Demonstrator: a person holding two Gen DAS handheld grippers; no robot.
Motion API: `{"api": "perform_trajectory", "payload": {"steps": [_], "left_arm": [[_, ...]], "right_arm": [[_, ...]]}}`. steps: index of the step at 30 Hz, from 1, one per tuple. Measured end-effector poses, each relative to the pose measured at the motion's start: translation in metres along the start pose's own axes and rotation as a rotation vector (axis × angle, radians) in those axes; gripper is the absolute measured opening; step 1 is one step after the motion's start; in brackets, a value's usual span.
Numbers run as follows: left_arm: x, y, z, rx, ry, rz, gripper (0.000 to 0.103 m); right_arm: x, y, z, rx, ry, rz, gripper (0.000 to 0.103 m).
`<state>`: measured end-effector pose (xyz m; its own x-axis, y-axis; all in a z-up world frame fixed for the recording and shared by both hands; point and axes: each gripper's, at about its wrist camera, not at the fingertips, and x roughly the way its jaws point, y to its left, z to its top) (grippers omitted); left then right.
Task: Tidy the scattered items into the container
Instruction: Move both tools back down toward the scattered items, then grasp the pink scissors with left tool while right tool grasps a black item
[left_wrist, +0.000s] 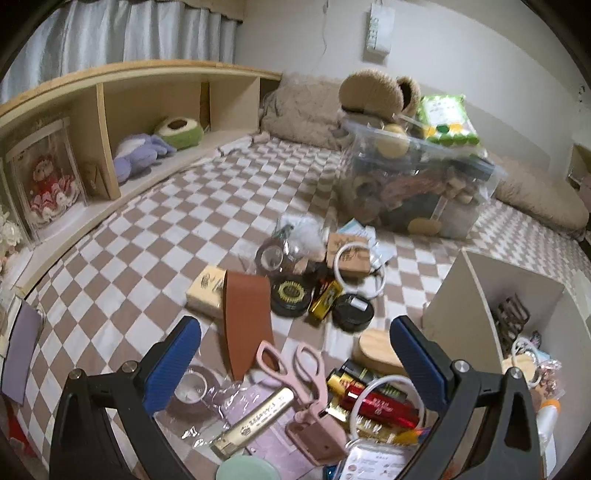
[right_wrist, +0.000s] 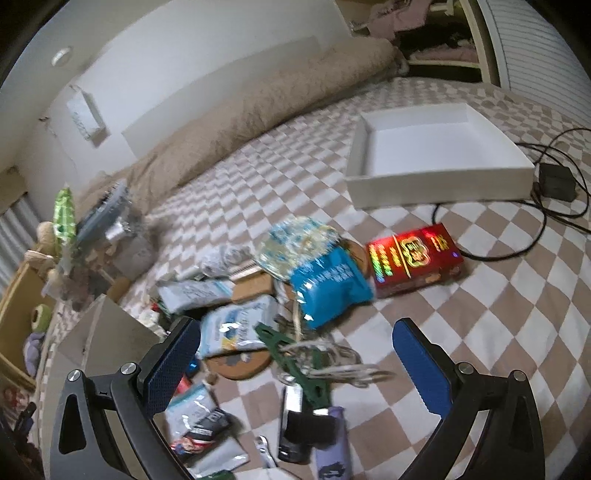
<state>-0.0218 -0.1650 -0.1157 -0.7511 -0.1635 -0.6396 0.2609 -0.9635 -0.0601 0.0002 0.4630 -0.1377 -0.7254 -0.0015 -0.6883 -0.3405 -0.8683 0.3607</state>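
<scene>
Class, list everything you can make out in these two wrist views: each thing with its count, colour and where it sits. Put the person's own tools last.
scissors: 1, pink, on the checked cover between the left tool's fingers
leather strip: 1, brown, beyond the scissors
round tins: 2, black, middle of the pile
tape roll: 1, clear, by the left finger
white box: 1, white, right side, already holding items
clear bin: 1, transparent, far side, full
red carton: 1, red with shiny print, right wrist view
blue packet: 1, blue, left of the carton
box lid: 1, white, far right, nothing inside
cable: 1, black, beside the lid
left tool: 1, black with blue pads, open
right tool: 1, black with blue pads, open
</scene>
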Motion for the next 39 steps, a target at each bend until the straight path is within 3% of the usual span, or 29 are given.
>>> {"api": "perform_trajectory", "payload": {"steps": [4,11,14,19,21,24,32,36,39], "left_arm": [[0.008,0.003,-0.005,-0.007,0.033,0.011,0.103],[0.026,0.013,-0.014,-0.040,0.120,0.006,0.101],[0.032,0.016,-0.018,-0.050,0.153,0.018,0.101],[0.035,0.019,-0.024,-0.064,0.196,0.003,0.091],[0.037,0.014,-0.028,-0.035,0.220,0.018,0.079],[0.040,0.003,-0.033,0.014,0.255,0.004,0.072],[0.038,-0.007,-0.036,0.043,0.276,-0.034,0.066],[0.047,-0.009,-0.041,0.027,0.334,-0.114,0.042],[0.051,-0.010,-0.043,0.028,0.355,-0.105,0.038]], "right_arm": [[0.011,-0.007,-0.005,0.019,0.075,-0.062,0.103],[0.017,-0.017,-0.010,0.070,0.123,-0.032,0.103],[0.018,-0.021,-0.014,0.125,0.152,0.032,0.103],[0.015,-0.014,-0.017,0.126,0.159,0.070,0.103],[0.014,-0.012,-0.019,0.129,0.156,0.080,0.102],[0.007,-0.012,-0.024,0.168,0.142,0.123,0.093],[0.006,-0.011,-0.030,0.190,0.155,0.164,0.082],[0.002,-0.015,-0.030,0.206,0.139,0.187,0.072],[0.003,-0.019,-0.032,0.222,0.146,0.188,0.065]]}}
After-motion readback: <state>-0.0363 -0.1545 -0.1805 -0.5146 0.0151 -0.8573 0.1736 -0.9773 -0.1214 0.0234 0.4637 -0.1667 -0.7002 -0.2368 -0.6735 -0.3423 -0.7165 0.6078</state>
